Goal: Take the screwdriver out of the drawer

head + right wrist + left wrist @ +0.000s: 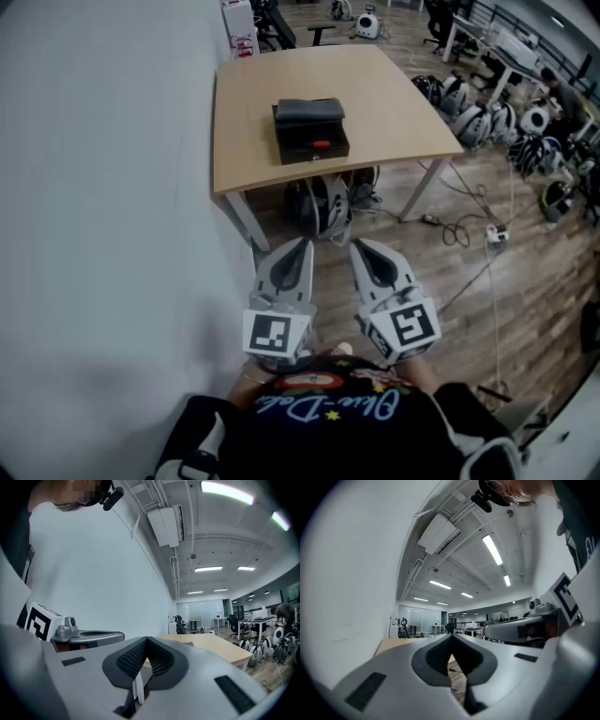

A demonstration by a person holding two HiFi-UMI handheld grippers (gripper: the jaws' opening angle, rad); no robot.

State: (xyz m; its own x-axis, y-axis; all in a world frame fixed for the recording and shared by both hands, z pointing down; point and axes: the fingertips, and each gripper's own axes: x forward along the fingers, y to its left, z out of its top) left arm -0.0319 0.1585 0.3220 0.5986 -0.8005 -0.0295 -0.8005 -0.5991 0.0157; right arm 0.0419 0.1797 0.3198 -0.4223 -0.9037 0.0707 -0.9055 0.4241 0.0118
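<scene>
A small black drawer box [309, 129] stands on the wooden table [394, 103], far ahead of me, with a red piece [321, 144] on its front face. Its drawer looks closed, and no screwdriver shows. My left gripper [302, 244] and right gripper [360, 246] hang side by side close to my chest, well short of the table's near edge, both pointing level at it. In the left gripper view the left gripper [452, 637] has its jaws together with nothing between them. The right gripper [146, 640] is likewise shut and empty.
A white wall [103, 187] runs along the left, against the table's side. Round white devices [323, 202] lie under the table and more [487, 117] stand to its right. Cables [469, 230] trail over the wooden floor. Desks [506, 47] stand at the back right.
</scene>
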